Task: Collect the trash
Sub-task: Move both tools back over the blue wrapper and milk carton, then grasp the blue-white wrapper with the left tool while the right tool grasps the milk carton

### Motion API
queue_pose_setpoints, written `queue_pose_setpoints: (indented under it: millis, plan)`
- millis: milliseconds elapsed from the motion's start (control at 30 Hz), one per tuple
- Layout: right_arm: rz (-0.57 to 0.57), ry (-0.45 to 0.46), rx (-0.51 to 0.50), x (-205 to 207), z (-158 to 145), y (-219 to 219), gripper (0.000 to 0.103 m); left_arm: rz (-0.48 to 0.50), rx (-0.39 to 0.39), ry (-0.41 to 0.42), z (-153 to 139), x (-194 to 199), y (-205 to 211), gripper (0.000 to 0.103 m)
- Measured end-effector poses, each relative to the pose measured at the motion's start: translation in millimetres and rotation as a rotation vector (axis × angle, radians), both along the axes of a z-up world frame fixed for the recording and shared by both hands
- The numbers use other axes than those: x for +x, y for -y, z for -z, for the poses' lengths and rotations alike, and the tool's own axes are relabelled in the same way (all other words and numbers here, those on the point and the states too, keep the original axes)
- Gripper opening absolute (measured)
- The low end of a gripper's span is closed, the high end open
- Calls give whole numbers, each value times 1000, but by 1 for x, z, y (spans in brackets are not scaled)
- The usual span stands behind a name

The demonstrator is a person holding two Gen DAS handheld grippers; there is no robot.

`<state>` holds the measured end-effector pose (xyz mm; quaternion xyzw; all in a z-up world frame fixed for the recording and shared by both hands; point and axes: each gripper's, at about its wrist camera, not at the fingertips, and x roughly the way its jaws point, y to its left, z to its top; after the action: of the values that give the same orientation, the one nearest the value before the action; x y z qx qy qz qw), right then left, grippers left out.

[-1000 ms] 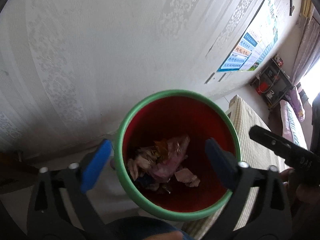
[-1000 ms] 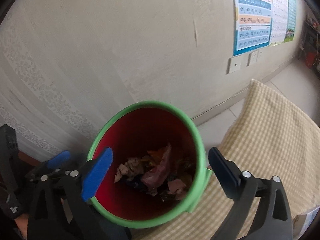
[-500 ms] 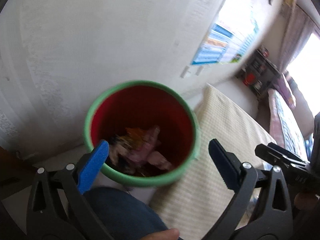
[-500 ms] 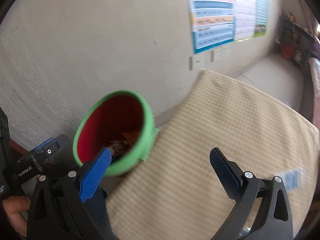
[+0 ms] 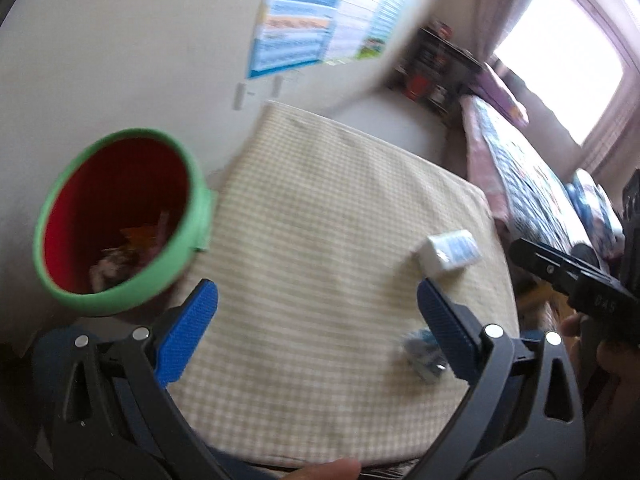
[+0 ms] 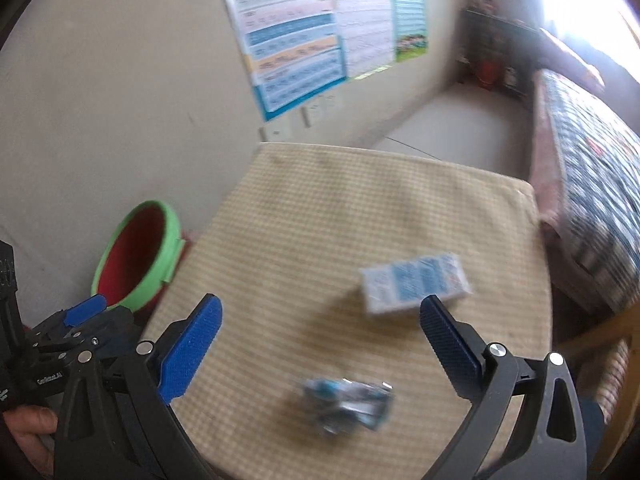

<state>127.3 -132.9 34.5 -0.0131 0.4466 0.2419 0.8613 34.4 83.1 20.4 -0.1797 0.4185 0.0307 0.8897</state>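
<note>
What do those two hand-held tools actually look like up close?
Each tool, left and right, has two black plastic fingers with round silver bolts and ribbed blue pads. White lettering marks the bodies. No cables visible.

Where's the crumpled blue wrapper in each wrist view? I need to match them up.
Left wrist: wrapper lower right on the checked cloth, partly behind the right fingertip.
Right wrist: wrapper bottom centre, between the open fingers.
Shared landmark: the tissue pack, just beyond the wrapper in both.
</note>
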Motion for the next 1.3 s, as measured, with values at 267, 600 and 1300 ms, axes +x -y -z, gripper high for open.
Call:
queue_pose_setpoints:
  millis: [267, 600, 1300]
  plan:
    - [96, -37, 3, -1, 17, 58, 96, 199, 54, -62, 16, 13, 66, 98]
    - [135, -80, 25, 6, 35, 82, 96, 347, 78, -167, 48, 30, 122, 97]
    - [209, -189, 39, 44, 80, 110, 96, 597, 133, -323, 112, 68, 180, 64]
